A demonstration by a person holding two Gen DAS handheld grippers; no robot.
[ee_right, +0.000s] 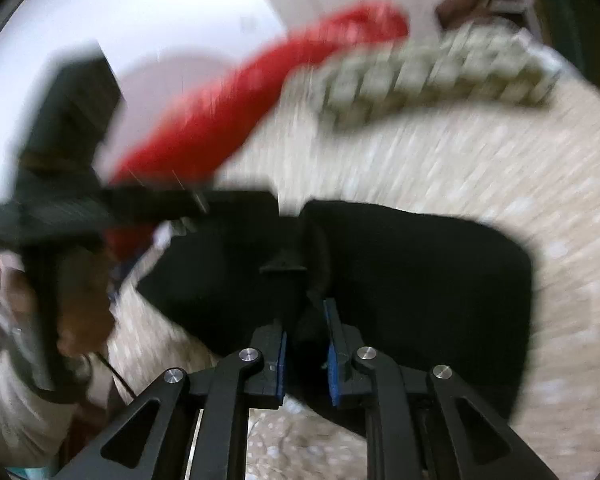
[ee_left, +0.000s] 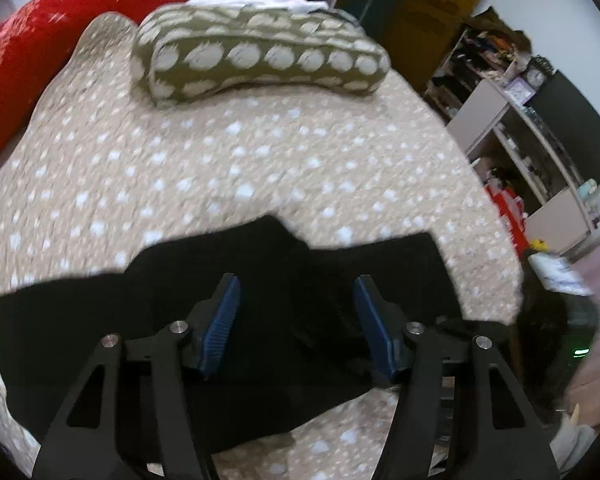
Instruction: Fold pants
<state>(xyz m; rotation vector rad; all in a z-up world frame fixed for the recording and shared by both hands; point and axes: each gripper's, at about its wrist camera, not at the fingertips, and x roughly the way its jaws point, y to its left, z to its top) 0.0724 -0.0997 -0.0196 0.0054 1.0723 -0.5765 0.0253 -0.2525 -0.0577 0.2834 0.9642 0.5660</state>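
Left wrist view first, and the big thing is the bed (ee_left: 260,160), one bed under a beige cover dotted white, giving the pants a broad flat surface for folding. Up at eleven o'clock one red blanket (ee_left: 40,52) is bunched along the edge, pushed clear of the work, I'd judge. At twelve o'clock one olive pillow (ee_left: 260,56) with pale spots lies across the head end, also out of the way. Now the pants (ee_left: 100,340), one black pair, spread across the near half of the cover from nine o'clock through to three, already doubled over by the look of them, though the folds are too dark to count. Over them hangs the left gripper (ee_left: 298,300), jaws spread wide, blue pads apart, and I see no cloth caught between them. Switching to the right wrist view, heavily blurred: the right gripper (ee_right: 306,344) sits at six o'clock with its jaws narrowly parted and a dark ridge of the pants rising between them; whether the pads actually pinch it I cannot tell. One bare hand (ee_right: 82,300) at eight o'clock grips the other tool's handle. Two grippers, four blue pads.
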